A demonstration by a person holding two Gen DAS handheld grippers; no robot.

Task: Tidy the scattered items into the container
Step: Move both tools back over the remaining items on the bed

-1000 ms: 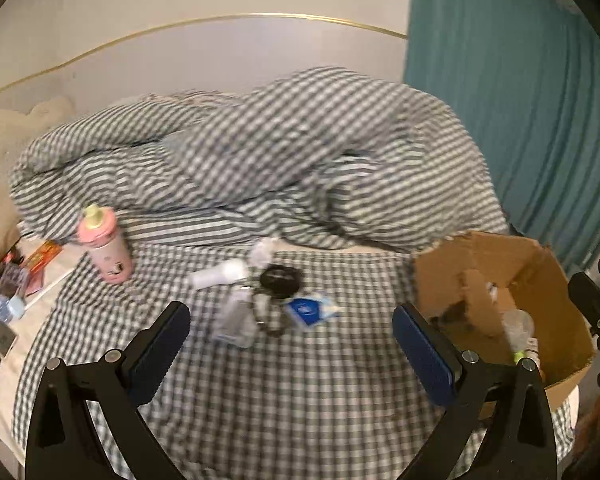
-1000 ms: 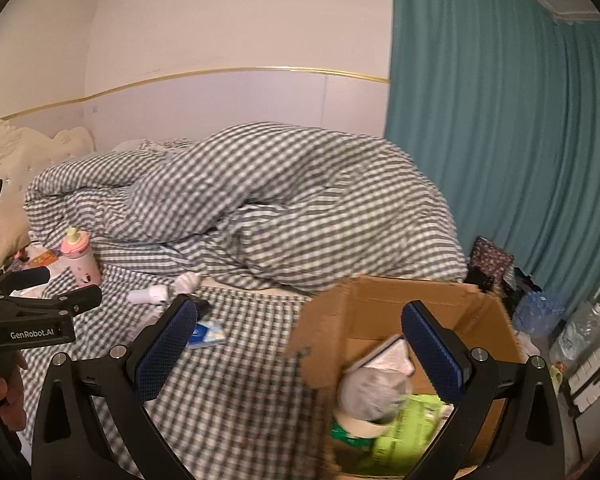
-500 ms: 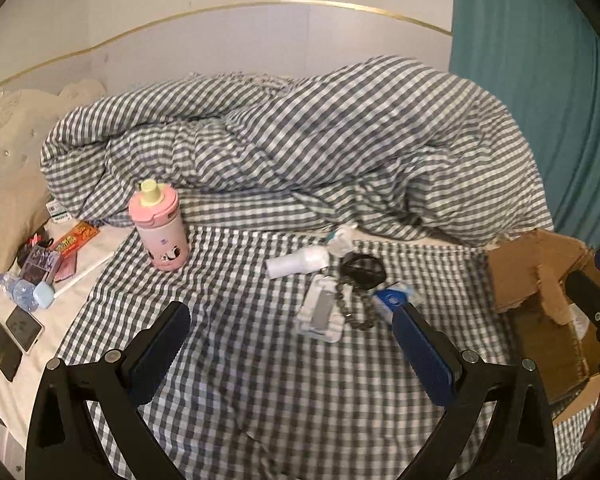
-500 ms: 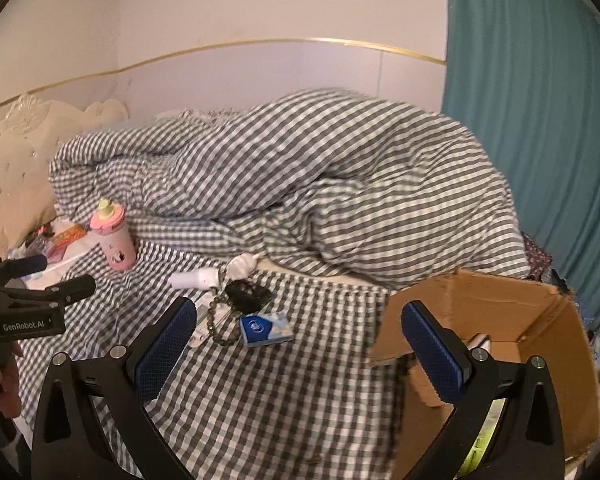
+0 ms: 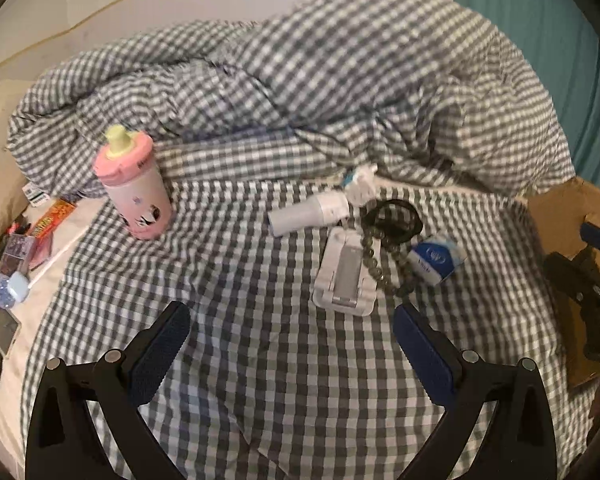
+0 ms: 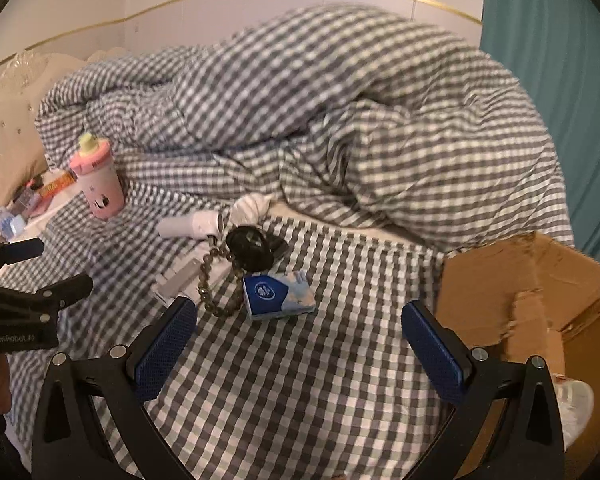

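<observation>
Two views cover a bed (image 5: 260, 380) spread with a grey-and-white checked sheet.

Left wrist view: the left gripper (image 5: 292, 344) hangs over bare sheet, its blue-padded fingers (image 5: 160, 350) spread wide with nothing between them. A cluster of scattered items lies at about 1 o'clock from it: a white stand (image 5: 346, 276), flat on the sheet, a string of beads (image 5: 384, 264) draped over the stand's right edge, a black ring-shaped thing (image 5: 392, 220) touching the beads at 12 o'clock, a blue tissue pack (image 5: 436, 260) just beside the beads at 3 o'clock, and a white tube (image 5: 308, 214) lying on its side at 11 o'clock of the stand. A pink cup (image 5: 134, 188) stands upright well apart at 10 o'clock. The cardboard box (image 5: 560, 216) shows at the frame's 3 o'clock edge, with the right gripper (image 5: 592, 264) in front of it. A rumpled checked duvet (image 5: 300, 92) fills the far side.

Right wrist view: the right gripper (image 6: 300, 344) also has its fingers (image 6: 434, 350) wide apart and empty. The tissue pack (image 6: 278, 294) lies just ahead at 12 o'clock, the beads (image 6: 208, 280) and stand (image 6: 180, 280) at 11 o'clock, the tube (image 6: 190, 224) and cup (image 6: 96, 184) beyond. The box (image 6: 540, 288) sits at 2 o'clock. The left gripper (image 6: 36, 268) enters at 9 o'clock.
</observation>
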